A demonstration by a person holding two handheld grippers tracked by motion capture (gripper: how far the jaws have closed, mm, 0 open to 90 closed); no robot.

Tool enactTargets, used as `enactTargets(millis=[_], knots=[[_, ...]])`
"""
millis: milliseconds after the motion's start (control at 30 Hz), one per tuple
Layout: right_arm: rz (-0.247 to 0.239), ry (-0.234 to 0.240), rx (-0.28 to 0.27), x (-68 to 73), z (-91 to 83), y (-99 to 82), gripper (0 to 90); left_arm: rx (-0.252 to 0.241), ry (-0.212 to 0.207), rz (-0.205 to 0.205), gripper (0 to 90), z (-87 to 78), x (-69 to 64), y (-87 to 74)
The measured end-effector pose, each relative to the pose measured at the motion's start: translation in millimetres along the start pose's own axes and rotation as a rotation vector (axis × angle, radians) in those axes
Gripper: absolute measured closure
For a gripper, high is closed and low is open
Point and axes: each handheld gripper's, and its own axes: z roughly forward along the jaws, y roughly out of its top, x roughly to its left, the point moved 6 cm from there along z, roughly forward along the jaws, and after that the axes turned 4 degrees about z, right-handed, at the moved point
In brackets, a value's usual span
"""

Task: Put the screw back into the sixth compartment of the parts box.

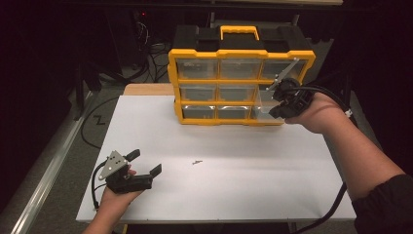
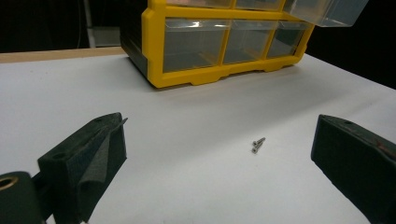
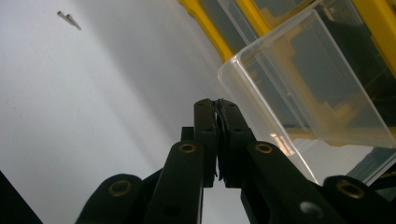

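The clear plastic drawer [image 3: 303, 88] hangs partway out of the right-hand column of the yellow organiser [image 1: 238, 87], at about the middle row, tilted with its front end lifted. It looks light, thin-walled and stiff, and its smooth plastic is likely slippery; squeezed hard, a wall would probably flex or crack. The best hold is the front lip or a side wall near the front, taken squarely so it cannot twist in its slot. It appears empty, so nothing should spill if it tips.

The right gripper [image 1: 278, 103] is at the drawer's front in the high view. In the right gripper view its jaws are pressed together, pad against pad, with nothing visible between them, and the drawer sits just beside their tips; whether they catch its edge I cannot tell.

On the white desk [image 1: 219, 195], well in front of the organiser, lie two small screws [image 2: 257, 144], touching one another. They are tiny and hard, apt to roll or slide on the smooth top.

The left gripper [image 1: 144, 164] rests at the near left of the desk, its jaws wide apart and empty, facing the screws.
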Motion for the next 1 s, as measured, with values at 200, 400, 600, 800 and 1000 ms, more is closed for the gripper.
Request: enactTargets(millis=[200,400,600,800,1000], knots=[[-0.002,-0.015,-0.007,-7.9,-1.3,7.7,89.8,-0.004,0.0,-0.003,3.8,-0.6,-0.1,0.3],[0.008,-0.021,0.001,-13.7,2.2,10.8,89.8,-0.004,0.0,-0.003,3.8,-1.7,0.0,0.4],[0.003,-0.02,-0.001,-17.7,5.1,18.4,89.8,-0.005,0.002,-0.006,3.9,-1.9,0.7,0.5],[0.007,-0.024,0.006,-24.2,8.9,23.8,89.7,-0.005,0.0,-0.006,3.9,-1.7,0.7,0.4],[0.013,-0.024,0.008,-27.8,12.7,25.5,89.7,-0.005,-0.001,-0.007,3.9,-1.6,0.9,0.3]])
